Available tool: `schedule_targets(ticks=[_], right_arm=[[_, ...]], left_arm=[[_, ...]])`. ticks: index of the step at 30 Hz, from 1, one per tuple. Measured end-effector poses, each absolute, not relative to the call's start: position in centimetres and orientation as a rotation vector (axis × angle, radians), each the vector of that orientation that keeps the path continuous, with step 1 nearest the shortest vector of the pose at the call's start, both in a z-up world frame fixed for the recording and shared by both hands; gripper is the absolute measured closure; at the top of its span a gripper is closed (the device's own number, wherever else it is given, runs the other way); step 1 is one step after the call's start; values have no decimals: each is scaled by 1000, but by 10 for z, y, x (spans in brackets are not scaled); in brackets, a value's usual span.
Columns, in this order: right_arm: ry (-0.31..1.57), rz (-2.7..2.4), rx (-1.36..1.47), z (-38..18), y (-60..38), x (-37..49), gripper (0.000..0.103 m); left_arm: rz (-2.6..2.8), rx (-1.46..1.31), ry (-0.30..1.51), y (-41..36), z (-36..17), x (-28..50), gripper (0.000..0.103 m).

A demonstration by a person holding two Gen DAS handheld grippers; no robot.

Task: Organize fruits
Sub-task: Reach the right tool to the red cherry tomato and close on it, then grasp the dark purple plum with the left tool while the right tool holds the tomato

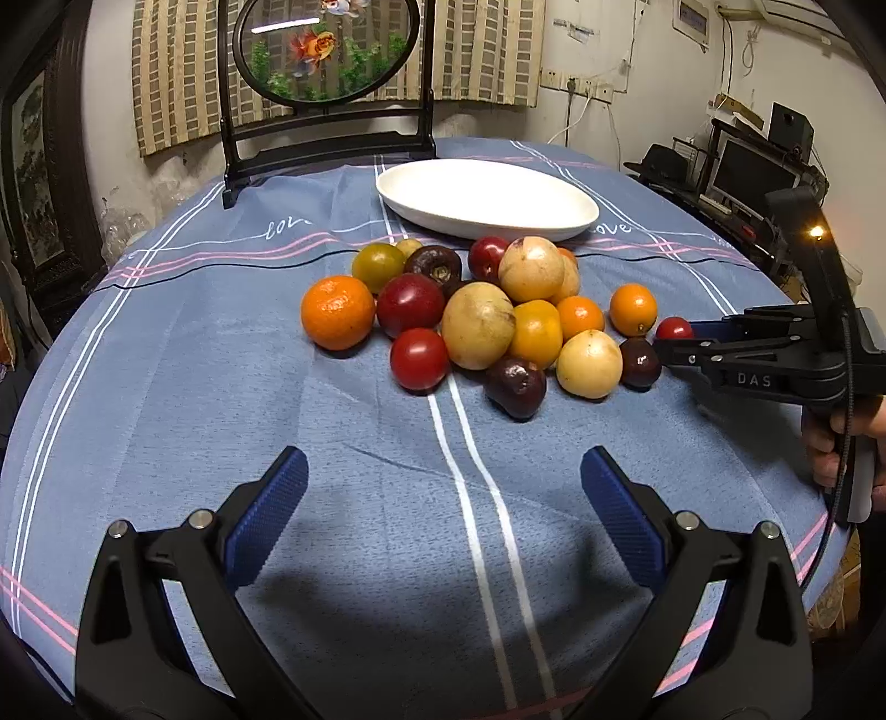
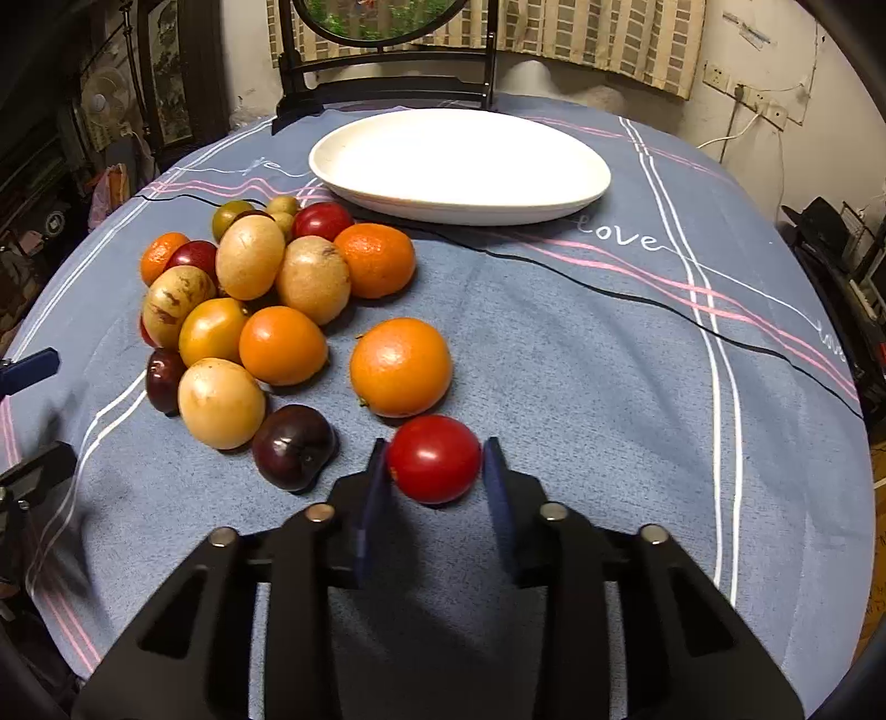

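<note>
The right tool (image 2: 433,462) is sitting low over the blue cloth-covered surface (image 2: 554,343), its two blue pads bracketing a red tomato (image 2: 433,459) that is resting on the cloth. The left pad is touching the tomato's side, while the right pad is standing just beside it; whether that pad is pressing on the skin cannot be told, so a full grip cannot be confirmed. In the left wrist view this same tool (image 1: 664,346) is reaching in from the right, with the red tomato (image 1: 674,328) showing just beyond its tip.

The left tool (image 1: 443,487) is hovering over bare cloth on the near side of the surface, its pads spread wide apart and holding nothing.

The pile of fruit (image 1: 476,315) is lying in the middle of the surface, between the tools and the white oval dish (image 1: 487,221) on the far side. An orange (image 2: 400,367) is lying just beyond the bracketed tomato, slightly apart from the main cluster. A dark purple fruit (image 2: 293,446) is sitting just left of the right tool, beside a pale yellow fruit (image 2: 221,403). At the left edge of the pile a mandarin (image 1: 338,313) is resting against a deep red fruit (image 1: 410,303).

A dark wooden stand with a round goldfish panel (image 1: 326,50) is standing at the far edge, behind the dish.
</note>
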State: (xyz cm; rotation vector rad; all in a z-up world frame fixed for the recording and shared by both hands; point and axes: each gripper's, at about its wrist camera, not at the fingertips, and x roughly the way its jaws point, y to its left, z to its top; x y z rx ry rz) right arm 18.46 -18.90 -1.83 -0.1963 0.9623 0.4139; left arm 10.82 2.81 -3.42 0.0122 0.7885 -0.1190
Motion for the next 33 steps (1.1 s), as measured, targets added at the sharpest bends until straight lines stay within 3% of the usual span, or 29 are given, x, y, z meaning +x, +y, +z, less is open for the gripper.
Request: schedule_targets(ticks=[5,8,10,11,20,23,33], right_arm=[[930,456,-117,-11,-199,184,71],[890,491,-15,-4,-213,187,71],[882,507,33,-2,-219,189,71],[881,516,64,-2,-223,191,71],[862,543,115,-1,-230,190,71],[857,547,118,-1,-231,190,71],[850,551,116,-1,-231,187,71]], left_arm=[[-131,9,817,22,-37,114,12],[-141,-9,864,18,-42,123,29],[-137,-13,885,16,-45,129,47],[-130,-15,893,16,-46,133,49],[-176,-69,915,1,-47,151,49],[-177,-65,919,-3,-48,157,58],[-164,-103,938,-2,-51,172,67]])
